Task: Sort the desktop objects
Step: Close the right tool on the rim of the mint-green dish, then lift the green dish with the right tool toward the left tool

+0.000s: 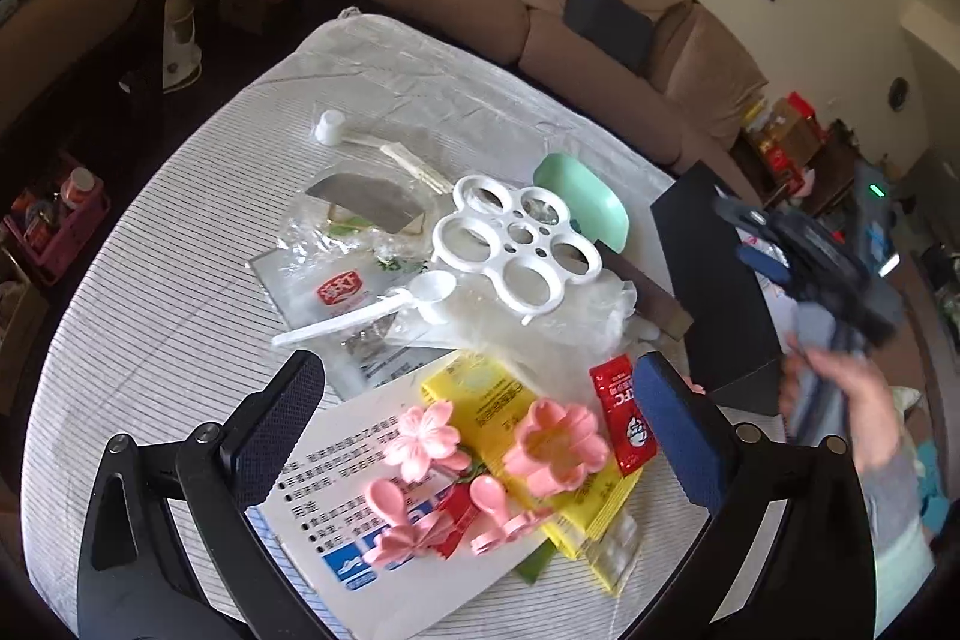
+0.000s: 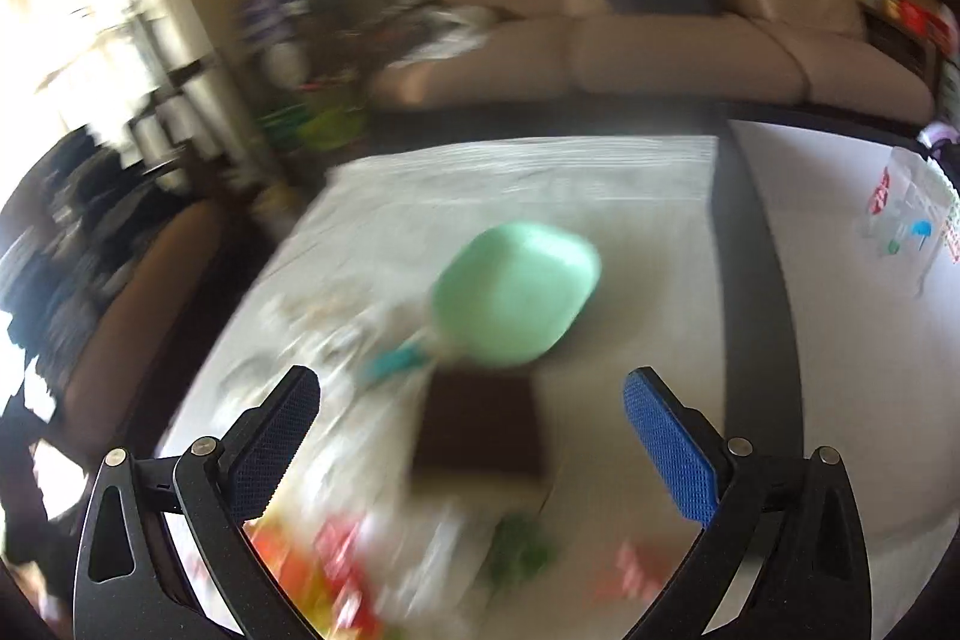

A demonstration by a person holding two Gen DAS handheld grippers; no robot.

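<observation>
Most objects lie unsorted on the table [image 1: 150, 280]: egg mould [image 1: 516, 244], pink flower cutters [image 1: 555, 445], sachets. Left gripper [image 1: 474, 418] and right gripper [image 2: 471, 436] gape, empty; right view blurred, apparently over the green dish [image 2: 516, 292].

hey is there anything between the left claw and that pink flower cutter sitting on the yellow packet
Nothing visible blocks it. The left claw is open, and the pink flower cutter lies between its fingers' line of reach on the yellow packet, beside a red sachet.
</observation>
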